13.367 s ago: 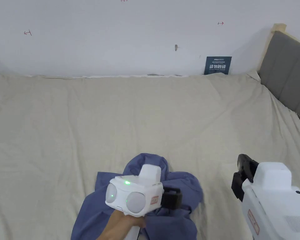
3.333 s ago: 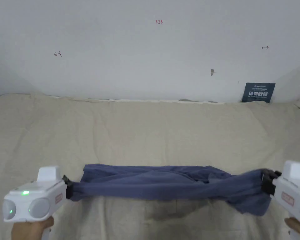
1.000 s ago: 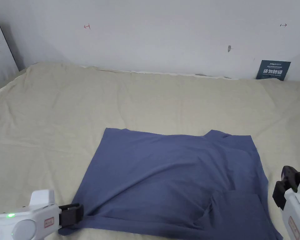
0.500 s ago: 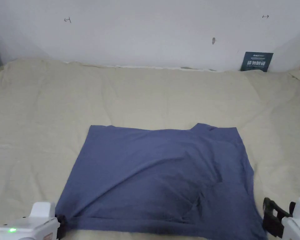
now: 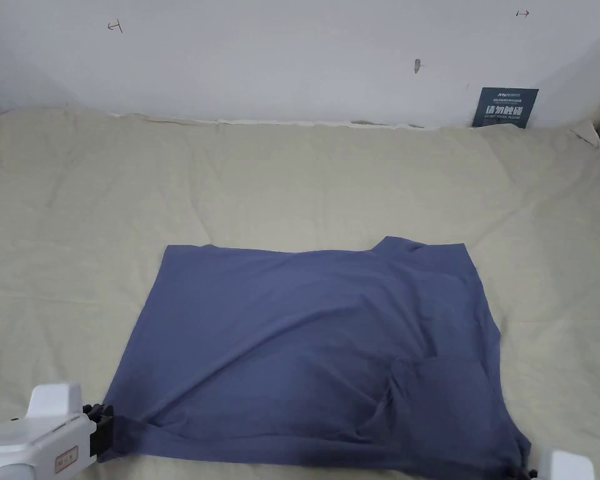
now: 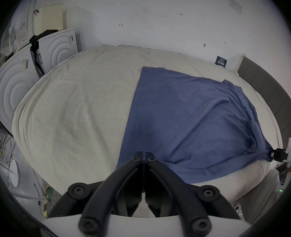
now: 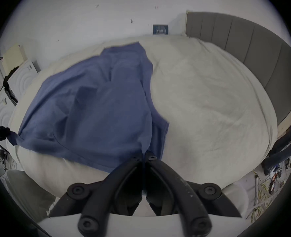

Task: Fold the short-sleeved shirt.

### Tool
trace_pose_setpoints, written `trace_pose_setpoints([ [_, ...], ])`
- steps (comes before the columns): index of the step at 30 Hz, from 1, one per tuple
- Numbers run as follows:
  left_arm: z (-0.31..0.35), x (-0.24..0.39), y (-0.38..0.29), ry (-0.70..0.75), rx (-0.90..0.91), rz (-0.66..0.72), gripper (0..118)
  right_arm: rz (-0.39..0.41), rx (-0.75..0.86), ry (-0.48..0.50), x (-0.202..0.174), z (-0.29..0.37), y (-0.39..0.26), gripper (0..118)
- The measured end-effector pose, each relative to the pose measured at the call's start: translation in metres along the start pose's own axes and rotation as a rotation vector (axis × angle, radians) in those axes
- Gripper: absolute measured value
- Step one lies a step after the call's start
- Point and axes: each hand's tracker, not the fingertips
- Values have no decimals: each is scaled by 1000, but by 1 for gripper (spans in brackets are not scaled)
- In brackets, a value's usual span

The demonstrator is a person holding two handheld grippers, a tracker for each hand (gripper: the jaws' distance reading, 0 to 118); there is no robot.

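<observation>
On bed (image 5: 292,181): blue shirt (image 5: 311,350) spread nearly flat, few creases, one sleeve tucked. Left tool (image 6: 143,155) and right tool (image 7: 143,155) each clamped on a near corner. Spreading looks done; folding not yet begun.

One shirt (image 5: 305,350), one bed (image 5: 292,187), two grippers: left gripper (image 6: 143,155), right gripper (image 7: 143,156).

right gripper (image 5: 530,470) cut off by bottom edge, shirt (image 5: 311,350) near corner under it hidden
</observation>
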Motion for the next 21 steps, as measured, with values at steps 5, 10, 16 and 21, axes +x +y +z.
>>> trace_pose_setpoints([
  [5,-4,-7,33,-4,61,36,1,-12,108,9,2,28,41,4],
  [10,-13,-8,62,-15,100,50,1,-24,170,4,-7,21,71,4],
  [16,-39,1,106,11,135,41,1,9,210,-12,-20,-5,128,4],
  [21,-88,6,135,65,99,5,1,10,171,-52,-19,-61,161,4],
])
